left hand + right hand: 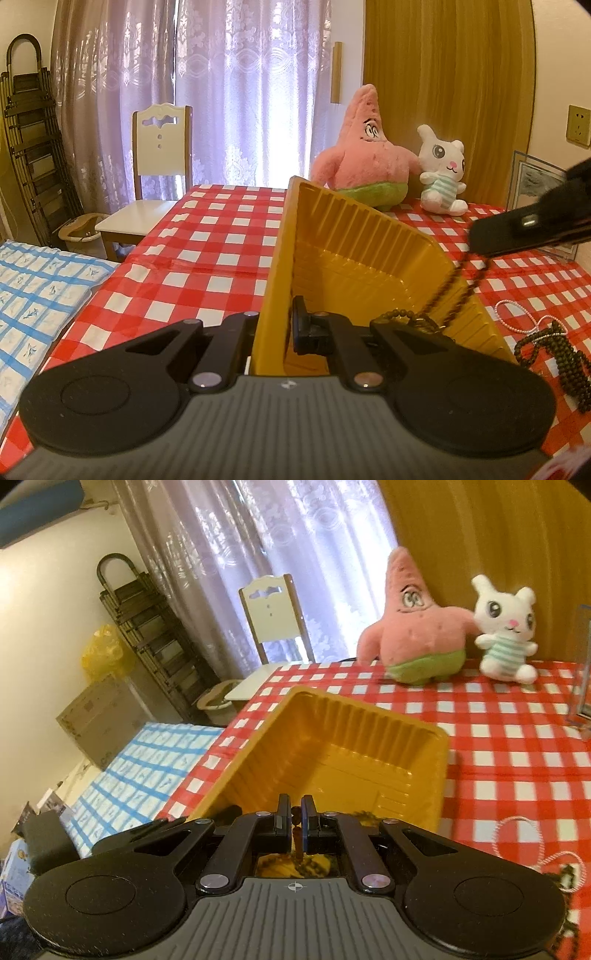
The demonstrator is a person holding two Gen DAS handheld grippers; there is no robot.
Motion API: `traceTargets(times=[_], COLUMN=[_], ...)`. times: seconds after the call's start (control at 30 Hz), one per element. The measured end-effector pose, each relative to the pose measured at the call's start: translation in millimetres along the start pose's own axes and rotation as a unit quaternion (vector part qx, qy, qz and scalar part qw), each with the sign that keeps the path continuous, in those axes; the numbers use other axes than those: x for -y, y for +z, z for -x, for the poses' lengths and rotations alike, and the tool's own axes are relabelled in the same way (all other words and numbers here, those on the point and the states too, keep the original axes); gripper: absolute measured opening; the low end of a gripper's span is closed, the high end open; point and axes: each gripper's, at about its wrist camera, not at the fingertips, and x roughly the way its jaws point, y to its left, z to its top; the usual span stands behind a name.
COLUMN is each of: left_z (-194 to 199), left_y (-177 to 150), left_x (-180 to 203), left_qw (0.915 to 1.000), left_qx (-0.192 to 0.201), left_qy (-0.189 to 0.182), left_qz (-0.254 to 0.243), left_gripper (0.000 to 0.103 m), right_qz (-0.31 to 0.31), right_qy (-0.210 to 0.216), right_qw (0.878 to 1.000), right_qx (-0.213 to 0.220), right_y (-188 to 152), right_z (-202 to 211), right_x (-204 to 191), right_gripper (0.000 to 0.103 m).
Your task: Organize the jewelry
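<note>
A yellow ribbed plastic tray [354,243] sits on the red checked tablecloth. My left gripper [275,332] is shut on the tray's near left wall. My right gripper [294,814] is shut on a dark bead necklace [296,834] and holds it over the tray [332,746]. In the left wrist view the right gripper [532,229] comes in from the right, and the necklace [447,291] hangs from it down into the tray. Another dark bead string [554,350] and a thin white bead chain [517,314] lie on the cloth right of the tray.
A pink star plush [365,151] and a white bunny plush [443,170] stand at the table's back. A clear picture frame [535,184] stands at back right. A white chair [155,166] is beyond the table's left end. A blue checked cloth [40,295] lies left.
</note>
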Motion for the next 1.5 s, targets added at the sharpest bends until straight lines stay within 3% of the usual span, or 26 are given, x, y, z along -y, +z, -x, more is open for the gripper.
traceTargets(times=[0.23, 0.37, 0.43, 0.8, 1.03, 1.5], left_z=[0.1, 0.6, 0.7, -0.7, -1.5, 5.2], left_y=[-0.1, -0.9, -0.8, -0.2, -0.7, 3.5], left_x=[-2.8, -3.5, -3.1, 4.1, 7.7, 15.5], left_qw=[1.0, 1.0, 1.0, 0.9992, 0.9982, 0.9975], left_qx=[-0.002, -0.003, -0.004, -0.008, -0.005, 0.005], left_qy=[0.001, 0.003, 0.005, 0.024, 0.035, 0.024], left_qz=[0.003, 0.004, 0.003, -0.029, -0.048, -0.065], left_gripper=[0.005, 0.005, 0.005, 0.007, 0.007, 0.005], right_qz=[-0.024, -0.041, -0.052, -0.088, -0.076, -0.032], right_qy=[-0.005, -0.012, -0.029, -0.15, -0.198, -0.188], right_qw=[1.0, 0.999, 0.998, 0.985, 0.977, 0.98], right_qx=[-0.007, 0.006, 0.006, -0.025, -0.032, -0.051], right_y=[2.6, 1.4, -1.9, -58.9, -84.8, -97.0], right_z=[-24.6, -8.1, 2.4, 68.1, 96.3, 82.6], right_x=[8.3, 18.4, 27.2, 86.5, 102.5, 104.2], right_gripper=[0.007, 0.028, 0.032, 0.032, 0.032, 0.032])
